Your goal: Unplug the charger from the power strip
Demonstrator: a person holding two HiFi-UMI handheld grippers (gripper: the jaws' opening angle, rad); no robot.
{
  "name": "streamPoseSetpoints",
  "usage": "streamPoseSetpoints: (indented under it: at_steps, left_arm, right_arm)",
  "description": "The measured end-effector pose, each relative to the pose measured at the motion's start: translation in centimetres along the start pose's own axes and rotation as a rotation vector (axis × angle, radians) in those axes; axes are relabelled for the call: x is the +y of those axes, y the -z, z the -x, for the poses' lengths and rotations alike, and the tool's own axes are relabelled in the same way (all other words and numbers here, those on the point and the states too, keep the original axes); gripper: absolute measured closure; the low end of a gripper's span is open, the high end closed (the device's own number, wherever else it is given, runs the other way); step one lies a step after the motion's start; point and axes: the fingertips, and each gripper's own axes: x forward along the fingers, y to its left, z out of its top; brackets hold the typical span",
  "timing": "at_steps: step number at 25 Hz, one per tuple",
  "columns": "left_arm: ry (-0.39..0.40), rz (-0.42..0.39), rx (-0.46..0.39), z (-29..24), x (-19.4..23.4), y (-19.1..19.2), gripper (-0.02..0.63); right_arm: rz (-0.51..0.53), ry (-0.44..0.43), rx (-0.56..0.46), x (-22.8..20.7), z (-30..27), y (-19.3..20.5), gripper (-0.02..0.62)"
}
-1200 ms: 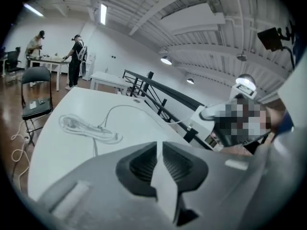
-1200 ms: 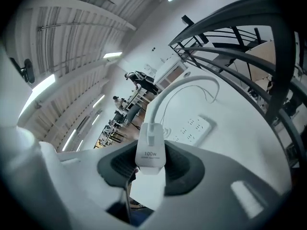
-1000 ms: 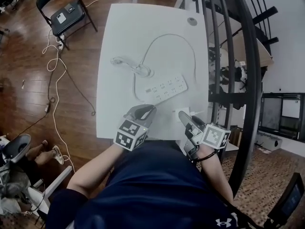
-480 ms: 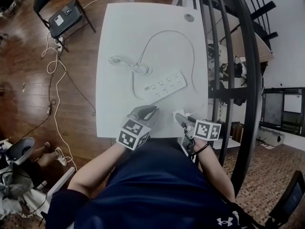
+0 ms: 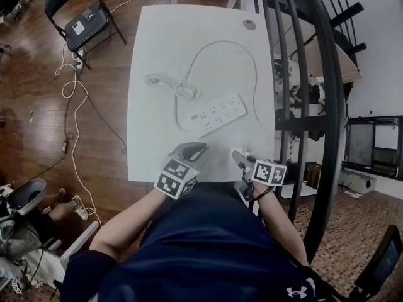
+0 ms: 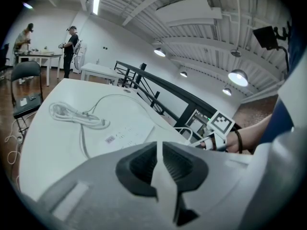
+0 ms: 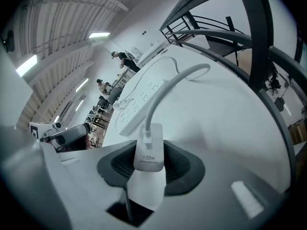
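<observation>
On the white table (image 5: 157,143) lies a white power strip (image 5: 218,114) with none of its sockets occupied, and its own cord sits coiled (image 5: 169,83) behind it. My right gripper (image 5: 242,162) hovers at the table's near right edge, shut on the white charger (image 7: 147,174). The block sits upright between the pads, and its white cable (image 7: 165,90) arcs away across the table. The strip (image 7: 139,99) lies beyond it. My left gripper (image 5: 189,151) is low over the near edge, in front of the strip (image 6: 125,134), jaws shut with nothing between them (image 6: 159,147).
A black metal railing (image 5: 315,106) runs close along the table's right side. A folding chair (image 5: 82,17) and loose cables (image 5: 72,99) are on the wooden floor to the left. The table has a cable grommet (image 5: 250,24) at its far right corner. People stand at far tables (image 6: 72,42).
My right gripper has sunk toward the table's near edge with the charger in it and drawn slightly inward. The left gripper has barely shifted.
</observation>
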Motion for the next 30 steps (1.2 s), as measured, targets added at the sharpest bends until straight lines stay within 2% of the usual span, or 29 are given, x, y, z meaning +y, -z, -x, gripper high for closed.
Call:
streamPoseSetpoints:
  at_steps: [4, 6, 8, 12, 21, 25, 30]
  left_arm:
    - [-0.009, -0.019, -0.008, -0.2, 0.4, 0.1, 0.568]
    - [-0.008, -0.022, -0.006, -0.3, 0.4, 0.1, 0.568]
    - [-0.008, -0.025, -0.004, -0.3, 0.5, 0.2, 0.568]
    - [-0.005, -0.028, 0.0, -0.3, 0.4, 0.4, 0.568]
    - [-0.003, -0.032, 0.016, -0.1, 0.6, 0.9, 0.568]
    - [0.004, -0.027, 0.008, 0.0, 0.4, 0.7, 0.568]
    - [0.01, -0.018, -0.002, 0.3, 0.2, 0.0, 0.568]
  right_arm:
    - [0.005, 0.009, 0.008, -0.2, -0.2, 0.2, 0.449]
    - [0.022, 0.033, 0.022, -0.3, -0.2, 0.3, 0.389]
    - [0.044, 0.078, 0.041, -0.8, -0.1, 0.6, 0.337]
    - [0.118, 0.171, 0.075, -1.9, 0.4, 1.0, 0.311]
    - [0.159, 0.343, 0.112, -4.4, 2.5, 1.5, 0.276]
    - [0.116, 0.374, 0.062, -5.2, 4.4, 0.8, 0.276]
    - [0.05, 0.355, -0.098, -4.9, 7.5, -2.2, 0.281]
